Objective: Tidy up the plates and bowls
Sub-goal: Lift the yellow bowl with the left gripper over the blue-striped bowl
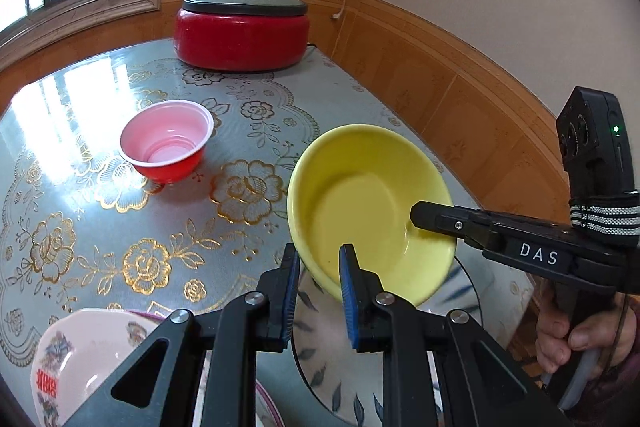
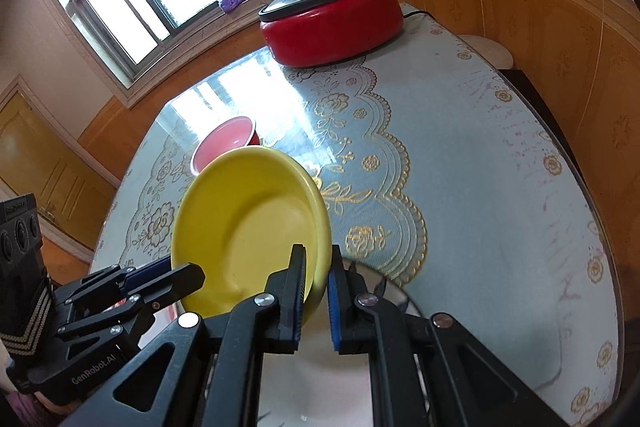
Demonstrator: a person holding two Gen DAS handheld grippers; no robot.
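Right gripper (image 2: 314,291) clenched the yellow bowl (image 2: 248,227) rim; left gripper (image 1: 320,295) hung open just below. Keep it level when stacking.

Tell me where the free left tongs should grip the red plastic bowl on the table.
Grip the red plastic bowl at its thin white rim, one finger inside, one outside. It sits upright, mouth up, with sloping walls too wide to span. Come from above on the near side; the left tongs are probably already nearest there.
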